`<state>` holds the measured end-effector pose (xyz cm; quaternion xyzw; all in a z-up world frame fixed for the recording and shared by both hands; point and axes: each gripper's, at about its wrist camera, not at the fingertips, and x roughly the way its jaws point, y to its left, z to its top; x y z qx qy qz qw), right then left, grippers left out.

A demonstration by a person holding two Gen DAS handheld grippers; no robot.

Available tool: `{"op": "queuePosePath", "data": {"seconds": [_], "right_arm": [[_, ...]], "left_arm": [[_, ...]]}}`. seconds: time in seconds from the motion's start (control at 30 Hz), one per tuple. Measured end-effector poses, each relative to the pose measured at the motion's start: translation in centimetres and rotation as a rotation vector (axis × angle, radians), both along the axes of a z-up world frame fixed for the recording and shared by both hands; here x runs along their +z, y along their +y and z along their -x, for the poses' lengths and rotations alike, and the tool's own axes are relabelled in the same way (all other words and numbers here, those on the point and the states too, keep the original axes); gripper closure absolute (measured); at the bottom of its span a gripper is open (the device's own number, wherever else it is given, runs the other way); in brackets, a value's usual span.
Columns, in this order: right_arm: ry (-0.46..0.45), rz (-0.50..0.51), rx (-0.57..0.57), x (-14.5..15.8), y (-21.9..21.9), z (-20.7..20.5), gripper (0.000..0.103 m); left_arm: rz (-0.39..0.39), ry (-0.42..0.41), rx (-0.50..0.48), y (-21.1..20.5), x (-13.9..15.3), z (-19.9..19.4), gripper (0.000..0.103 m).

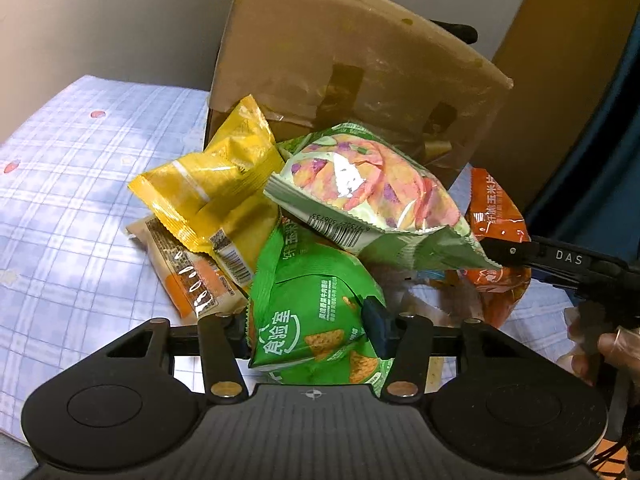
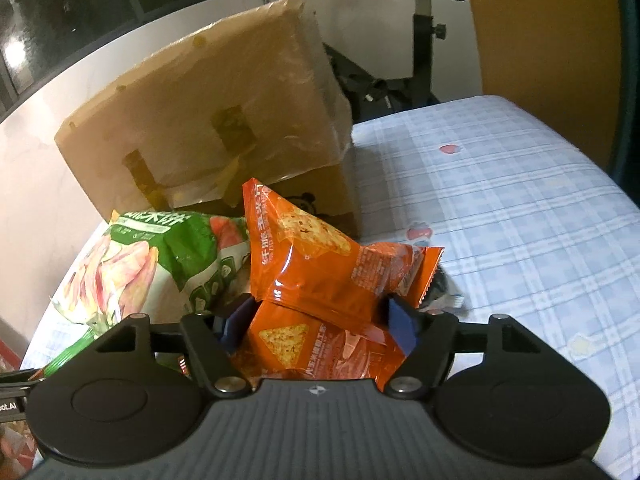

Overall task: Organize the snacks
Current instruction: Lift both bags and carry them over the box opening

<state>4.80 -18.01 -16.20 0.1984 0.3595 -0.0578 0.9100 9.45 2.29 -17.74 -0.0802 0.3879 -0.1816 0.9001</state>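
A pile of snack bags lies on a plaid bedsheet [image 1: 60,184] in front of a cardboard box [image 1: 360,60]. My left gripper [image 1: 310,332] is shut on a bright green chip bag [image 1: 316,308] at the near edge of the pile. Behind it lie a yellow bag [image 1: 208,188], a pale green bag with pink chips [image 1: 360,188] and a brown-orange packet [image 1: 188,276]. My right gripper [image 2: 316,326] is shut on an orange chip bag [image 2: 320,344], with a second orange bag [image 2: 320,264] lying over it. One of the right gripper's fingers [image 1: 516,250] shows beside an orange bag [image 1: 496,216].
The cardboard box [image 2: 200,100] leans over the pile, its taped flap towards me. The pale green bag [image 2: 160,256] lies left of the orange ones. Open sheet [image 2: 500,200] stretches to the right. An exercise bike [image 2: 424,40] stands behind the bed. A hand [image 1: 600,348] holds the right gripper.
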Motion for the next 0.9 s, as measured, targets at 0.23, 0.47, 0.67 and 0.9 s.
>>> {"op": "queuePosePath", "data": {"seconds": [0.23,0.47,0.67,0.9], "right_arm": [[-0.037,0.019,-0.014,1.2,-0.2,1.3,0.032],[-0.071,0.025,-0.017,2.3,-0.1,2.3,0.032],[-0.112,0.032,-0.023,3.9,0.0,3.2,0.032],[-0.159,0.049,-0.009,5.9,0.7,3.6,0.032]], "left_arm": [[-0.02,-0.048,0.019,0.9,1.3,1.3,0.053],[-0.019,-0.098,0.05,2.9,3.1,3.5,0.054],[-0.026,-0.18,0.083,4.0,5.7,5.3,0.055],[-0.029,-0.257,0.113,5.0,8.0,6.2,0.055]]}}
